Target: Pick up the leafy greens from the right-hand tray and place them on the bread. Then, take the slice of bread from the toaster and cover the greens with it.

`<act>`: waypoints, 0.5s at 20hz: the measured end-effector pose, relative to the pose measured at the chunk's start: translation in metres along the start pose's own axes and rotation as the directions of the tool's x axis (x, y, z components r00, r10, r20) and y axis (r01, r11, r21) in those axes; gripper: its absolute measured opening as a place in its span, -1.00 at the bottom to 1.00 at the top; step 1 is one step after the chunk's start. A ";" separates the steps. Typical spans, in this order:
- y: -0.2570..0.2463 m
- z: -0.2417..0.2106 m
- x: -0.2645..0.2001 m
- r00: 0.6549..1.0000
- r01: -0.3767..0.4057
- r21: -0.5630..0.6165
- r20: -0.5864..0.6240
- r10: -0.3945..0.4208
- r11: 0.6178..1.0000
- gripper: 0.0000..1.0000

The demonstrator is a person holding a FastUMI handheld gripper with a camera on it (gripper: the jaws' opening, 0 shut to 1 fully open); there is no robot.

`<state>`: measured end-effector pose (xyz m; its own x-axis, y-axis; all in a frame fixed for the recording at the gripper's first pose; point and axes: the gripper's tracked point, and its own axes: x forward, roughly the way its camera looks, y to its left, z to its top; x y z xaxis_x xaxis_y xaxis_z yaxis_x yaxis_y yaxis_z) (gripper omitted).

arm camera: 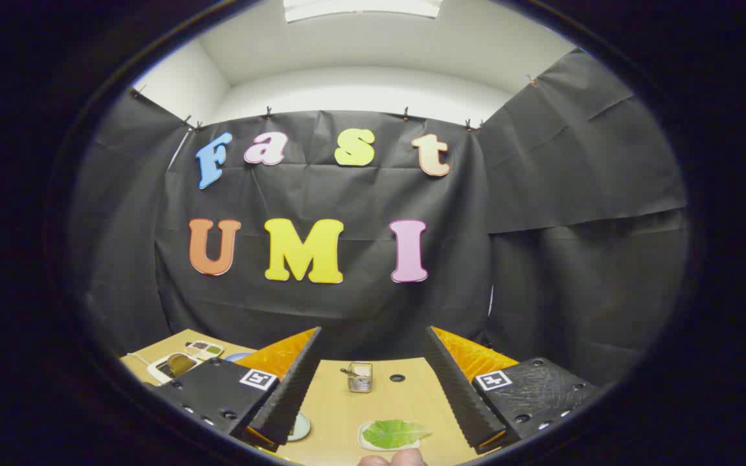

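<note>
My gripper (373, 332) stands open and wide, with nothing between its fingers. Low between the fingers lies a green leaf (394, 432) on a small white tray (366, 443) on the wooden table. Beside the left finger a round plate (300, 427) peeks out, mostly hidden; whether bread lies on it cannot be told. Beyond the left finger stands a white toaster (160, 369) with a brown slice (177, 365) in its slot.
A small metal holder (360, 377) and a dark hole (397, 377) sit on the table (340, 408) ahead, near the black cloth wall. A little compartment dish (204, 349) lies behind the toaster. Part of a hand (391, 459) shows below the leaf tray.
</note>
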<state>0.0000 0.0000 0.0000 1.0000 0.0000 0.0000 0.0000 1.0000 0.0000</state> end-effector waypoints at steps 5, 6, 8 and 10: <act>-0.002 -0.002 -0.001 1.000 0.006 0.017 -0.016 -0.006 1.000 0.90; -0.004 -0.003 -0.001 1.000 0.008 0.020 -0.020 -0.008 1.000 0.90; -0.006 -0.005 -0.002 1.000 0.012 0.020 -0.026 -0.012 1.000 0.90; -0.004 -0.006 -0.003 0.999 0.005 0.019 -0.035 -0.004 1.000 0.90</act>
<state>-0.0029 -0.0042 -0.0061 0.9994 -0.0043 -0.0353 0.0050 0.9998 0.0189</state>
